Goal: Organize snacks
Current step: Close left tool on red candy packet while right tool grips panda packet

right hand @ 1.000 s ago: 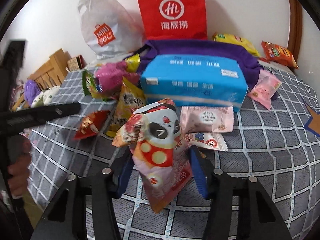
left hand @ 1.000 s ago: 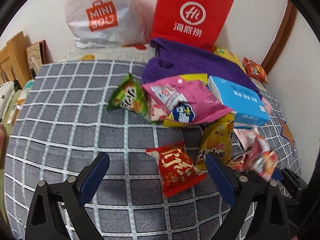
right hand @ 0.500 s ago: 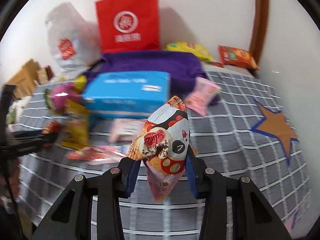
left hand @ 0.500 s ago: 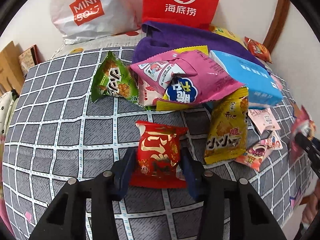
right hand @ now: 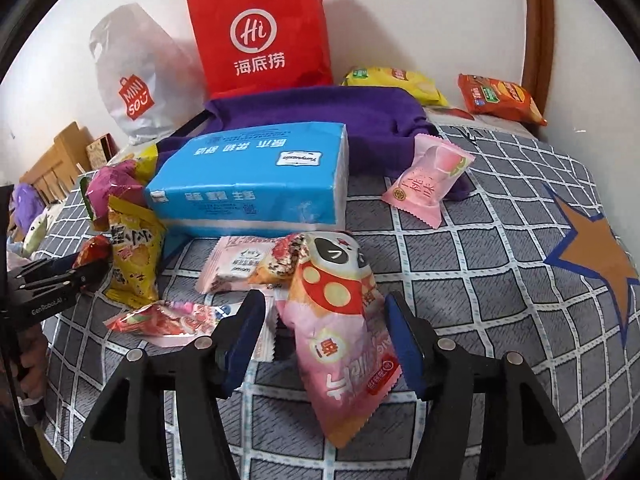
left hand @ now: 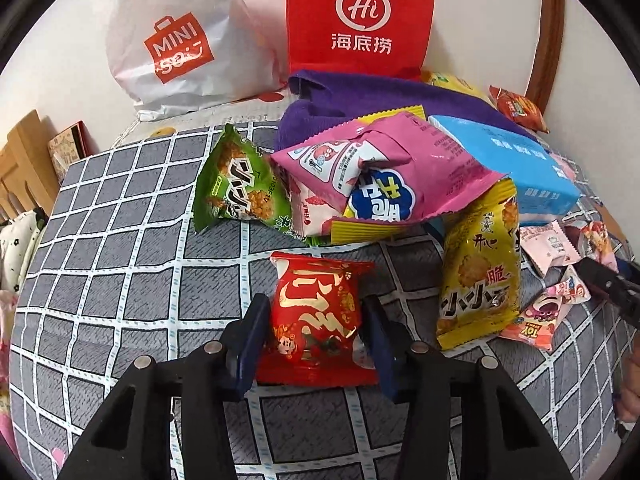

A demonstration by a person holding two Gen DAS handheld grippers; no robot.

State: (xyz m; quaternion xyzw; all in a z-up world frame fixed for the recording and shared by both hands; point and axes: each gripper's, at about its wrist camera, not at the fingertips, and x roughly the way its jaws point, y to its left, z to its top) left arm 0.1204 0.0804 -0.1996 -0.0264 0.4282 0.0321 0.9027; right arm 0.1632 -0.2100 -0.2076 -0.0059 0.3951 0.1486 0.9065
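My left gripper (left hand: 314, 320) is shut on a red snack packet (left hand: 316, 316) with gold lettering, low over the grey checked bedspread (left hand: 120, 272). My right gripper (right hand: 324, 320) has its jaws apart around a pink mushroom-print snack bag (right hand: 340, 328); the left pad stands clear of it and the bag rests on the bedspread (right hand: 480, 248). A pile of snacks lies ahead: a green packet (left hand: 240, 188), a big pink bag (left hand: 384, 172), a yellow packet (left hand: 480, 272) and a blue tissue pack (right hand: 256, 184).
A red paper bag (left hand: 360, 20) and a white Miniso bag (left hand: 176, 44) stand against the wall behind a purple cloth (right hand: 320, 120). Yellow (right hand: 392, 80) and orange (right hand: 500, 98) packets lie at the back right. A pink peach packet (right hand: 432, 176) lies by the cloth.
My left gripper moved onto the red packet and shut on it. My right gripper swung right and back with the mushroom bag, lowered it to the bedspread and opened.
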